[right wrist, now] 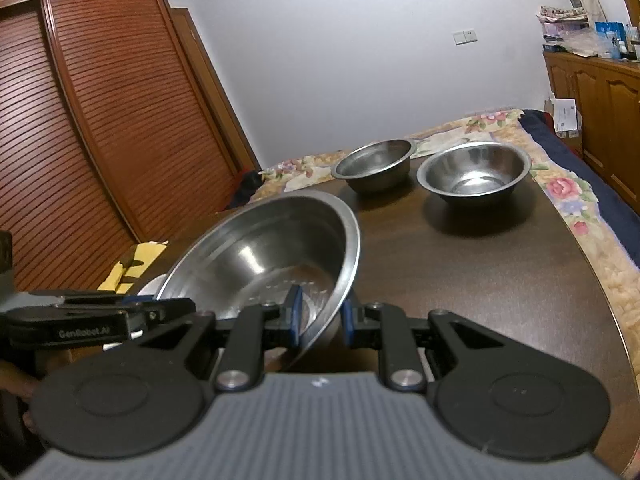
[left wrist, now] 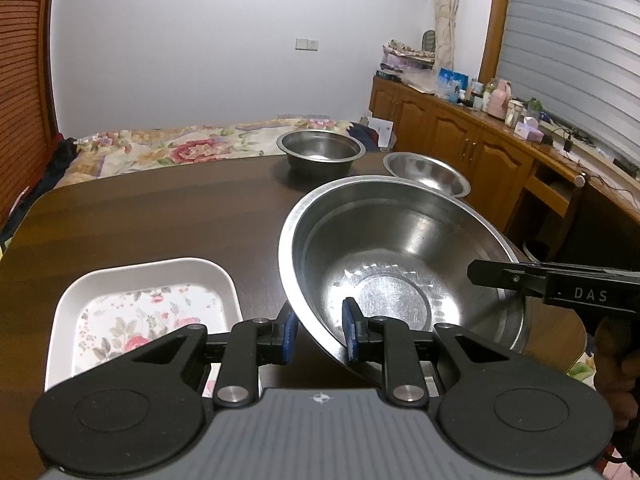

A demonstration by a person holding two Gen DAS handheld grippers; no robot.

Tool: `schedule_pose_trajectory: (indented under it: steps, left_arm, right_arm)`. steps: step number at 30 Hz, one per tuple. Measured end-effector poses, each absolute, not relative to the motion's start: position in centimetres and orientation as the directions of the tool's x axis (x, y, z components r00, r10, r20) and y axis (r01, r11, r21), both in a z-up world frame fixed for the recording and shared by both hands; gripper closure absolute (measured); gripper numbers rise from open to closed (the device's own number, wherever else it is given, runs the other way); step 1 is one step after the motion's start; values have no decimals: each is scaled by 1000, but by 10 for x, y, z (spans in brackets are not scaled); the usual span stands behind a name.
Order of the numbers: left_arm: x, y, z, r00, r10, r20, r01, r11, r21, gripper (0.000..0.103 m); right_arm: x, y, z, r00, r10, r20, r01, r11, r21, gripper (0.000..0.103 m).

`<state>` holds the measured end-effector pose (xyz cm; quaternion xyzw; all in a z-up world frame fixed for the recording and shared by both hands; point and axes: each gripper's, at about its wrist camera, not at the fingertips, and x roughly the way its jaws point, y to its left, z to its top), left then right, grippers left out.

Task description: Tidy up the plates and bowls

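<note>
A large steel bowl is held tilted above the dark wooden table. My left gripper straddles its near rim, one blue pad inside and one outside, with a gap showing. My right gripper straddles the opposite rim the same way, and appears from the side in the left wrist view. Two smaller steel bowls stand upright at the far end of the table. A white rectangular floral dish lies at the near left.
A bed with a floral cover lies beyond the table. Wooden cabinets with clutter line the right wall. A slatted wardrobe stands on the left. A yellow cloth lies near the table's left edge.
</note>
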<state>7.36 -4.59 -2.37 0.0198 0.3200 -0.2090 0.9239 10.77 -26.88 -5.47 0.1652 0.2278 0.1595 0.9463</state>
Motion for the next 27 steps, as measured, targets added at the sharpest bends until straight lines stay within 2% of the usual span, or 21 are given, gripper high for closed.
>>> schedule_pose_trajectory:
  steps: [15, 23, 27]
  left_arm:
    - [85, -51, -37, 675, -378, -634, 408, 907, -106, 76]
    - [85, -50, -37, 684, -379, -624, 407, 907, -105, 74]
    - [87, -46, -31, 693, -385, -609, 404, 908, -115, 67]
  right_arm:
    - [108, -274, -67, 829, 373, -416, -200, 894, 402, 81]
    - [111, -276, -72, 824, 380, -420, -199, 888, 414, 79]
    - [112, -278, -69, 830, 371, -417, -195, 893, 407, 76]
